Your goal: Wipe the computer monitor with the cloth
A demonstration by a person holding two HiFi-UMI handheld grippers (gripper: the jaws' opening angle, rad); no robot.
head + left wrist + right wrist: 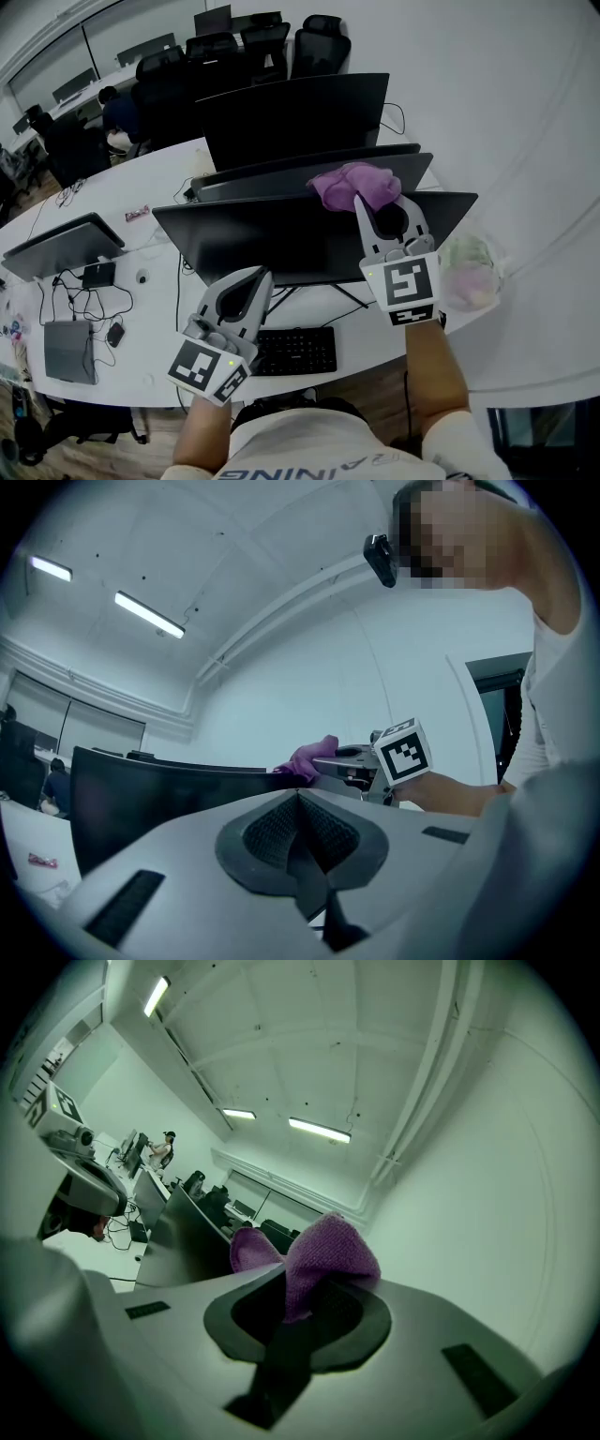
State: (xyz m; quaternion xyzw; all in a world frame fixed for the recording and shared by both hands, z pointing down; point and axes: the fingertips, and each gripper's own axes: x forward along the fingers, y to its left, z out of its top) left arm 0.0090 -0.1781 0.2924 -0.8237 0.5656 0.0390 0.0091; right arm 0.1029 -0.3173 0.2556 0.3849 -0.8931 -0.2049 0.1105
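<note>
A laptop sits at the far left of the white desk. The left gripper is in front of the monitor, at its lower edge and beside the keyboard. Its jaws are together with nothing between them. A second monitor stands just behind the top edge, leaving little gap. The purple cloth lies on the right part of that top edge, clamped in the right gripper. Right of the monitor, a plastic bag lies on the desk.
</note>
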